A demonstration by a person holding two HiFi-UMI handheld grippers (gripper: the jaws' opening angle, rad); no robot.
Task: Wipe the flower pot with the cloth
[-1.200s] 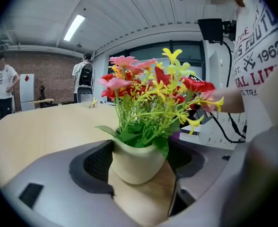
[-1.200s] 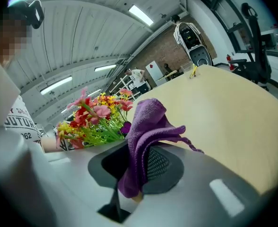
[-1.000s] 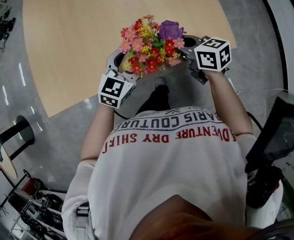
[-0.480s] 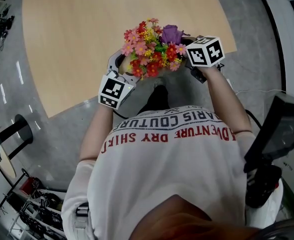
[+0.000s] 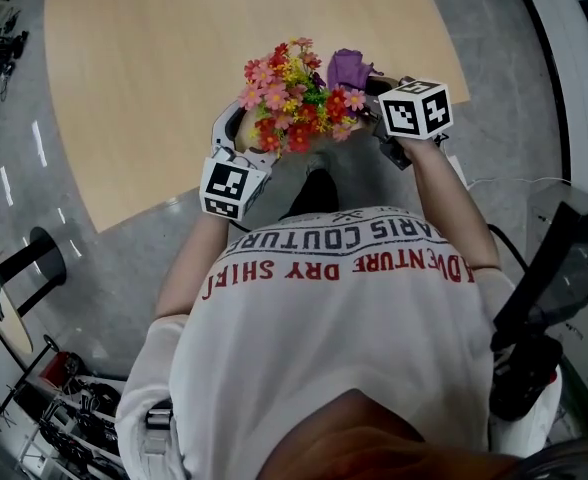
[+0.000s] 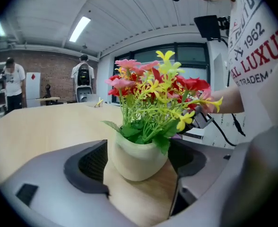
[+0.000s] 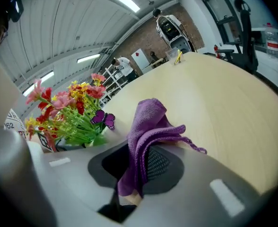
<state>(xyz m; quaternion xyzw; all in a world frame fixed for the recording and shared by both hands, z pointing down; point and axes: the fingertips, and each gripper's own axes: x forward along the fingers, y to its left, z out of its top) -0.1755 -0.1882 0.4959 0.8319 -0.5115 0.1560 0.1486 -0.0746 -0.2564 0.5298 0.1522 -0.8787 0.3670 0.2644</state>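
Observation:
A pale flower pot (image 6: 136,157) with pink, red and yellow flowers (image 5: 292,93) stands on the wooden table (image 5: 174,68) near its front edge. My left gripper (image 6: 139,163) has its jaws on either side of the pot, pads against its sides; they have just eased open slightly. In the head view the flowers hide the pot and the left gripper (image 5: 246,136) reaches in under them. My right gripper (image 7: 138,170) is shut on a purple cloth (image 7: 148,126), which bunches up above the jaws. That cloth (image 5: 346,66) sits just right of the flowers.
A purple butterfly ornament (image 7: 103,118) sticks out of the bouquet toward the right gripper. The table stretches away beyond the pot. Grey floor, a black chair base (image 5: 34,263) and cables lie to the left. People stand far off across the room.
The right gripper with the cloth has dipped a little and tilted beside the flowers. The left gripper and the pot have stayed in place.

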